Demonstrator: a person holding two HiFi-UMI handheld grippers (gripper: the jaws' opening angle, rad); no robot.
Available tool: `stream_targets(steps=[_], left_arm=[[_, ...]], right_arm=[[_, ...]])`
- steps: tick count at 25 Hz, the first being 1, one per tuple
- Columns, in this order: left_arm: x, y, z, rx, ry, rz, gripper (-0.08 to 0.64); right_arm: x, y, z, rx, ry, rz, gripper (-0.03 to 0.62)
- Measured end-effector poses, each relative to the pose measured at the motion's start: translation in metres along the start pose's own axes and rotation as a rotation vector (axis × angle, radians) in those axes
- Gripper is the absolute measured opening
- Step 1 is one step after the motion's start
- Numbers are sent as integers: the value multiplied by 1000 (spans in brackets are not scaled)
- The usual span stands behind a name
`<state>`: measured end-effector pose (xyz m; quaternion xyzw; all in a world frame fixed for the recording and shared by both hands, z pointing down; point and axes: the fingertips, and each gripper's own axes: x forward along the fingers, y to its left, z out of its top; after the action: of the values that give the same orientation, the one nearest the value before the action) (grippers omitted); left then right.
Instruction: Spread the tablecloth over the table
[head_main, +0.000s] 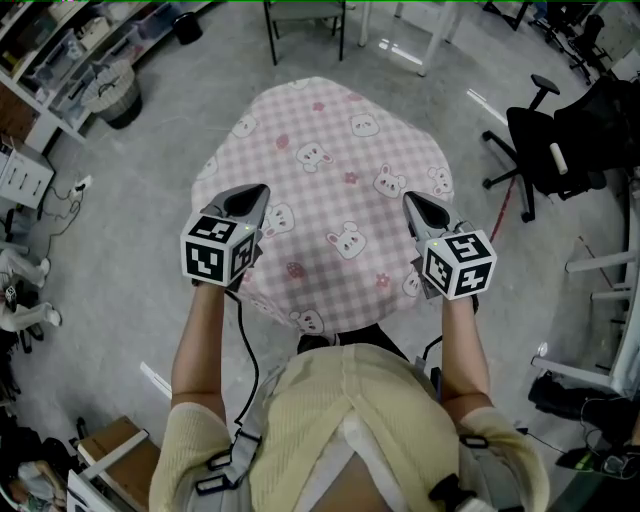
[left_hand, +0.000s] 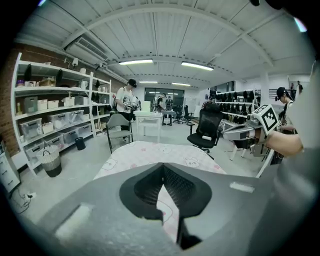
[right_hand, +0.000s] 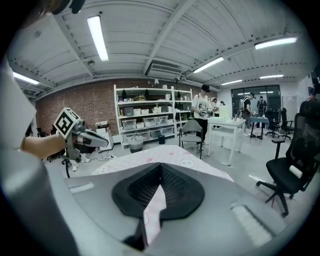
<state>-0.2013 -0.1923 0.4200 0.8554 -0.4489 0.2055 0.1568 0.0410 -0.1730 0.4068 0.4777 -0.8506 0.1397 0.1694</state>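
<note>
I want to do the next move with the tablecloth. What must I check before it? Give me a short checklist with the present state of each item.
1. Left gripper shut on the tablecloth edge: ok.
2. Right gripper shut on the edge too: ok.
3. Cloth lies flat, no big folds: ok.
4. Far side fully covered: ok.
5. Chair beyond stands apart from the cloth: ok.
6. Near edge hangs evenly: cannot tell, partly hidden.

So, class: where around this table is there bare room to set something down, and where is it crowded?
The tablecloth is bare on top, beyond the left gripper and right gripper pinching its near edge. The floor between it and the basket is bare. The right side is crowded by the office chair.
</note>
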Motion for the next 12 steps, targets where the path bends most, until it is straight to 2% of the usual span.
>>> stream_targets(steps=[5, 12], left_arm=[[-5, -3, -6, -31, -9, 5, 6], [-5, -3, -7, -44, -14, 0, 6]], right_arm=[[-5, 6, 4, 50, -38, 30, 5], [2, 10, -4, 43, 2, 24, 5]])
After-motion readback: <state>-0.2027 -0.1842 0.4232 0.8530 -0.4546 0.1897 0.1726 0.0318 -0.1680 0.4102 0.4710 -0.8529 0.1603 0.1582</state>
